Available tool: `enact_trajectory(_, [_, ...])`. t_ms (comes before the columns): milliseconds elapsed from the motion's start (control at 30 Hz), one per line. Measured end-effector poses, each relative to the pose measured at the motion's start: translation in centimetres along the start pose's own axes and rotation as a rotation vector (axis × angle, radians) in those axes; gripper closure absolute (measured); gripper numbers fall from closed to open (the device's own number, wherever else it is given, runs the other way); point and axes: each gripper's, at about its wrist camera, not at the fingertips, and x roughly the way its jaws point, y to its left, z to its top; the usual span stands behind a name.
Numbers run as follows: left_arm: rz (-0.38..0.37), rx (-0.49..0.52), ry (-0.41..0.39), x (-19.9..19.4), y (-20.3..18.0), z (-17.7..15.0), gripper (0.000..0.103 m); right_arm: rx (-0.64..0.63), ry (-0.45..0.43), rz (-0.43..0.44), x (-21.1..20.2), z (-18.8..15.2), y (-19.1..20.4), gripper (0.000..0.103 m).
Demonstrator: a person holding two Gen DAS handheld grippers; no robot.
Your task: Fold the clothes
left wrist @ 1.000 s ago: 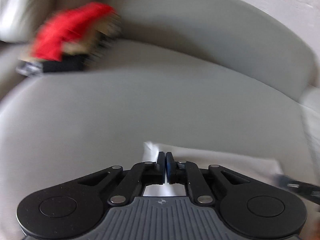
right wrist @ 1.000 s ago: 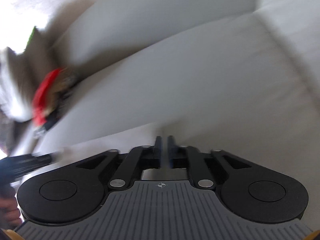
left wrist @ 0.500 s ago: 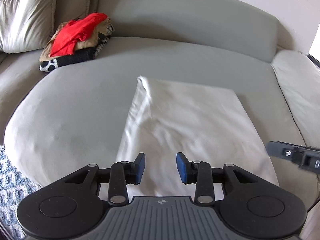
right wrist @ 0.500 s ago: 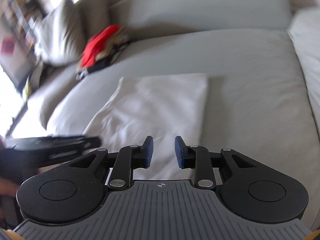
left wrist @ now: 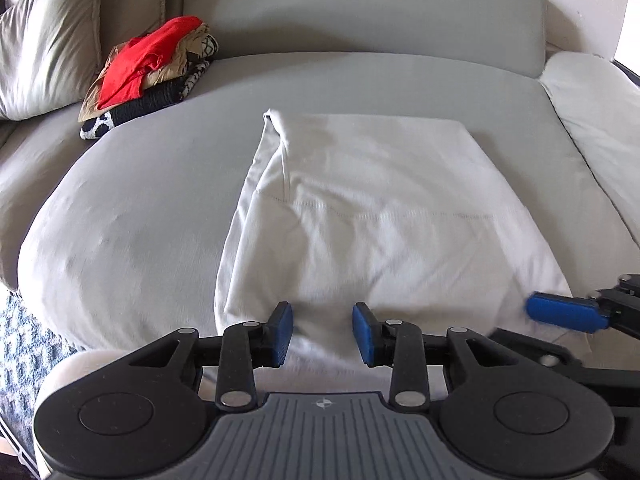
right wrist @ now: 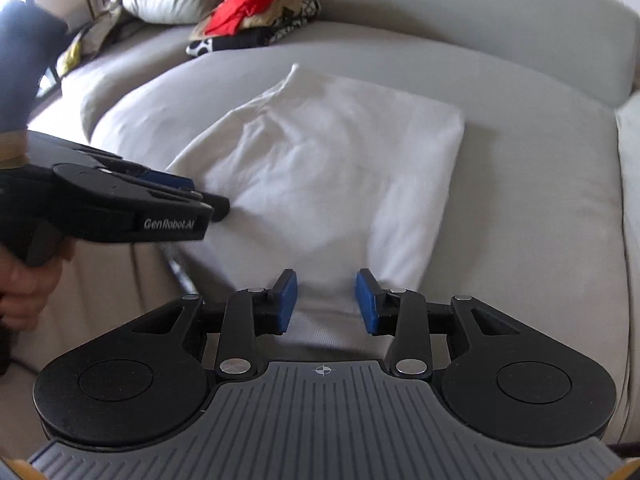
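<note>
A white garment (left wrist: 372, 200) lies folded flat on the grey sofa seat (left wrist: 132, 200), its near end draped over the seat's front edge. My left gripper (left wrist: 322, 334) hangs open just above that near end, nothing between its blue pads. My right gripper (right wrist: 326, 300) is open too, over the garment (right wrist: 332, 168) at its near right corner. In the right wrist view the left gripper (right wrist: 180, 190) shows from the side, held by a hand (right wrist: 24, 284). A blue pad of the right gripper (left wrist: 566, 314) shows in the left wrist view.
A pile of clothes, red on top (left wrist: 148, 68), sits at the seat's far left by a cushion (left wrist: 40, 44); it also shows in the right wrist view (right wrist: 256, 12). The sofa backrest (left wrist: 360, 12) runs behind. A patterned rug (left wrist: 24, 344) lies below left.
Both grippers were shut on the garment's edge a second ago; they have opened, let it go and pulled back toward the seat's front, leaving the garment lying flat.
</note>
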Motion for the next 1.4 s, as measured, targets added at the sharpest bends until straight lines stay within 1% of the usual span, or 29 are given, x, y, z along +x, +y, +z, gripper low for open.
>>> enact_trajectory(100, [0.002,0.008,0.038,-0.2,0.1,-0.4,0.07,0.067,0.068,0.044,-1.5,-1.1,-1.2,0.063])
enact_trajectory(133, [0.002,0.01,0.051,-0.3,0.2,-0.6,0.07,0.112,0.121,0.047,-1.7,-1.5,-1.6,0.061])
enact_trajectory(167, [-0.004,0.015,0.079,-0.3,0.2,-0.9,0.07,0.158,0.163,0.049,-1.7,-2.0,-2.2,0.061])
enact_trajectory(200, [-0.015,0.023,0.119,-0.2,0.1,-1.3,0.07,0.199,0.178,0.068,-2.0,-2.4,-2.9,0.061])
enact_trajectory(267, [-0.042,0.039,0.186,0.1,0.1,-2.1,0.069,0.274,0.159,0.102,-2.7,-2.9,-4.3,0.059])
enact_trajectory(333, [-0.073,0.051,0.2,0.1,0.1,-2.8,0.069,0.349,0.121,0.119,-3.5,-3.0,-5.6,0.056])
enact_trajectory(367, [-0.082,0.054,0.185,-0.3,0.1,-2.9,0.068,0.383,0.096,0.124,-4.0,-2.9,-6.3,0.053])
enact_trajectory(433, [-0.118,0.017,0.149,-1.1,0.5,-2.2,0.065,0.45,0.042,0.139,-4.8,-2.4,-7.5,0.053])
enact_trajectory(500, [-0.158,-0.033,0.111,-1.9,1.1,-1.4,0.059,0.494,-0.003,0.159,-5.4,-1.6,-8.3,0.048])
enact_trajectory(533, [-0.161,-0.047,0.085,-2.4,1.4,-0.9,0.056,0.517,-0.025,0.168,-5.7,-1.2,-8.7,0.045])
enact_trajectory(567, [-0.146,-0.052,0.054,-3.0,1.7,-0.3,0.048,0.532,-0.041,0.175,-6.0,-0.7,-8.7,0.041])
enact_trajectory(600, [-0.126,-0.062,0.024,-3.5,2.1,0.3,0.037,0.548,-0.056,0.187,-6.2,-0.4,-9.1,0.038])
enact_trajectory(633, [-0.105,-0.078,-0.002,-3.9,2.6,0.8,0.034,0.561,-0.064,0.201,-6.3,0.1,-9.2,0.033])
enact_trajectory(667, [-0.09,-0.097,-0.02,-4.2,3.3,1.4,0.031,0.572,-0.063,0.218,-6.2,0.4,-9.5,0.033])
enact_trajectory(733, [-0.07,-0.134,-0.032,-4.2,5.0,2.6,0.03,0.6,-0.061,0.25,-5.8,1.0,-10.0,0.033])
enact_trajectory(833, [-0.066,-0.174,-0.039,-3.6,7.4,4.4,0.027,0.666,-0.062,0.284,-4.7,1.4,-11.0,0.033])
enact_trajectory(900, [-0.08,-0.197,-0.028,-2.5,9.0,5.5,0.026,0.716,-0.064,0.304,-3.9,1.6,-11.8,0.034])
enact_trajectory(1033, [-0.185,-0.29,0.083,0.7,11.6,6.9,0.026,0.825,-0.05,0.364,-1.8,1.7,-13.1,0.039])
enact_trajectory(1133, [-0.293,-0.336,0.13,2.3,12.5,7.2,0.027,0.859,-0.025,0.375,-0.4,1.8,-13.5,0.039])
enact_trajectory(1167, [-0.321,-0.345,0.143,2.8,12.8,7.3,0.027,0.865,-0.019,0.374,-0.2,1.7,-13.6,0.039])
enact_trajectory(1200, [-0.333,-0.352,0.16,3.3,12.9,7.4,0.03,0.871,-0.012,0.373,0.0,1.7,-13.8,0.04])
enact_trajectory(1267, [-0.37,-0.348,0.187,4.3,13.2,7.5,0.031,0.887,-0.006,0.389,0.7,1.8,-14.0,0.04])
enact_trajectory(1300, [-0.402,-0.344,0.2,4.7,13.2,7.5,0.031,0.894,-0.003,0.397,0.9,1.8,-14.3,0.041])
enact_trajectory(1333, [-0.436,-0.343,0.211,5.0,13.2,7.4,0.031,0.902,-0.001,0.405,1.2,1.9,-14.5,0.043])
enact_trajectory(1400, [-0.484,-0.342,0.218,5.2,12.8,7.1,0.029,0.908,0.011,0.413,1.6,2.0,-14.8,0.05])
